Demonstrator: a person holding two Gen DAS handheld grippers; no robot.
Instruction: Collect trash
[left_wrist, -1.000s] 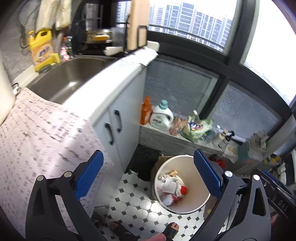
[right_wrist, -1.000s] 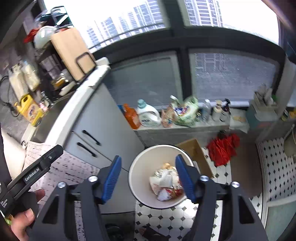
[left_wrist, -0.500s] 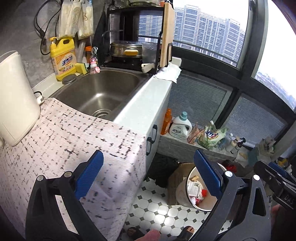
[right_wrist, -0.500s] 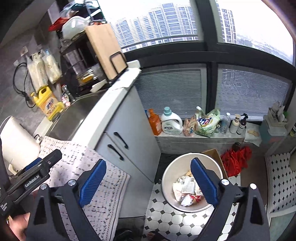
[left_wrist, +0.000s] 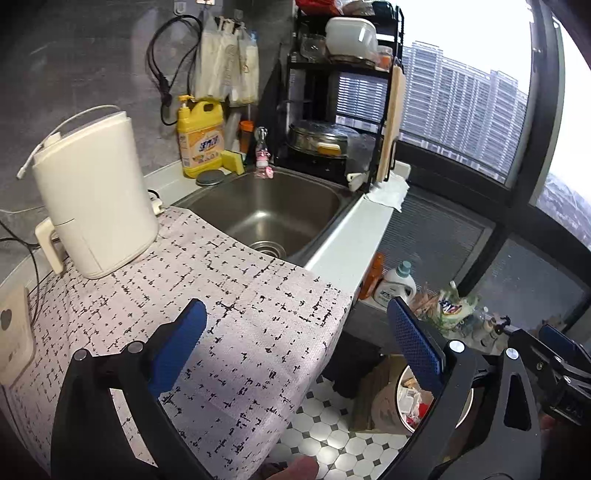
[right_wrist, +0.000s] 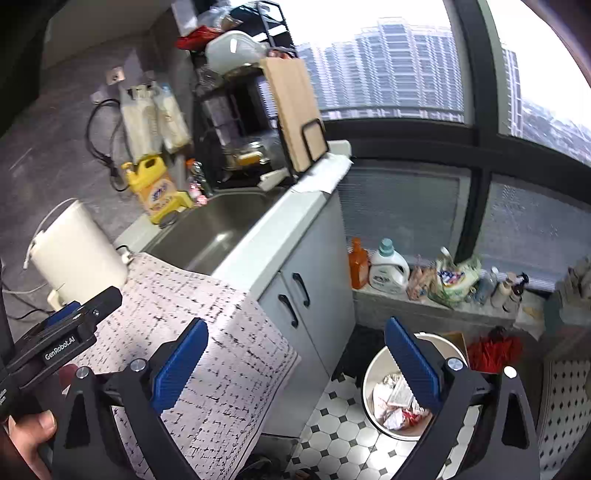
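Both the left gripper (left_wrist: 291, 343) and the right gripper (right_wrist: 295, 354) are wide open and hold nothing, the trash (right_wrist: 393, 404) lies in the bin (right_wrist: 369, 373) on the floor, and a careless swing could knock the white jug (left_wrist: 94, 195) off the tabletop (left_wrist: 229, 295).

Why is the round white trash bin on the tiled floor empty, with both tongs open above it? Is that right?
Not quite: the round white trash bin on the tiled floor holds crumpled wrappers, as the right wrist view shows. Both tongs, left tongs and right tongs, are open.
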